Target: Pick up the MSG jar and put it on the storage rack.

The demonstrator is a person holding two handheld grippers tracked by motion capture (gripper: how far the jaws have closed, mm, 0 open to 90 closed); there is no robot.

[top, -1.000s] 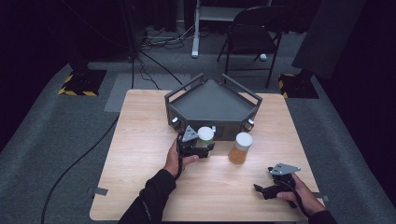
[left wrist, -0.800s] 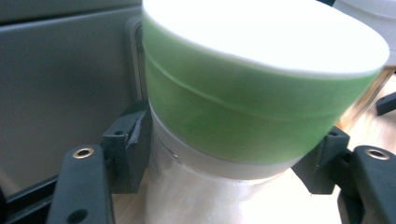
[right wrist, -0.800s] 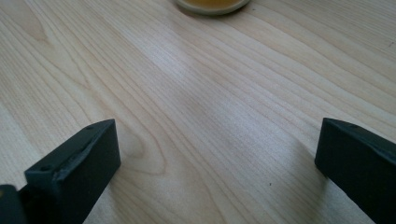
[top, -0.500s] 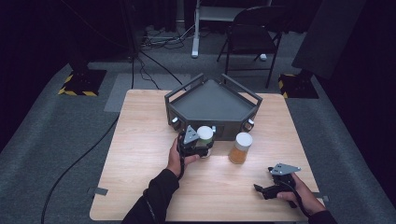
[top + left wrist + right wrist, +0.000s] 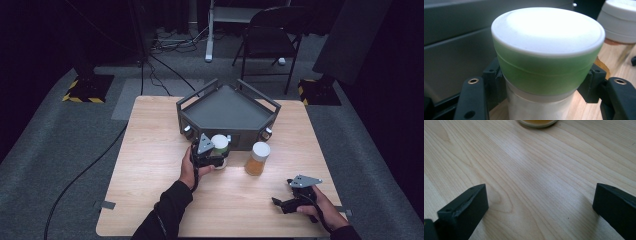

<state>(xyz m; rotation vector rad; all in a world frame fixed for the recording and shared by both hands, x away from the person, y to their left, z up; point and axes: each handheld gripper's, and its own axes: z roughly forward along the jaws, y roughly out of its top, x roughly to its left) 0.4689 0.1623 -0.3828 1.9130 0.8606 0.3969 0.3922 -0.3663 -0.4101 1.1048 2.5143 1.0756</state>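
The left tool [image 5: 216, 159] grips the green-banded white jar [image 5: 547, 50] beside the dark tray [image 5: 227, 107] on the desk [image 5: 150, 165], its jaws just closed on it, the right tool [image 5: 286, 201] rests open, and lifting seems next.

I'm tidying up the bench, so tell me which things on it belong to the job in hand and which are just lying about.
In the job:
- green-banded jar, clamped in the left tool
- grey tray right behind it

Lying about:
- amber jar, standing untouched
- right tool, open, resting on the table
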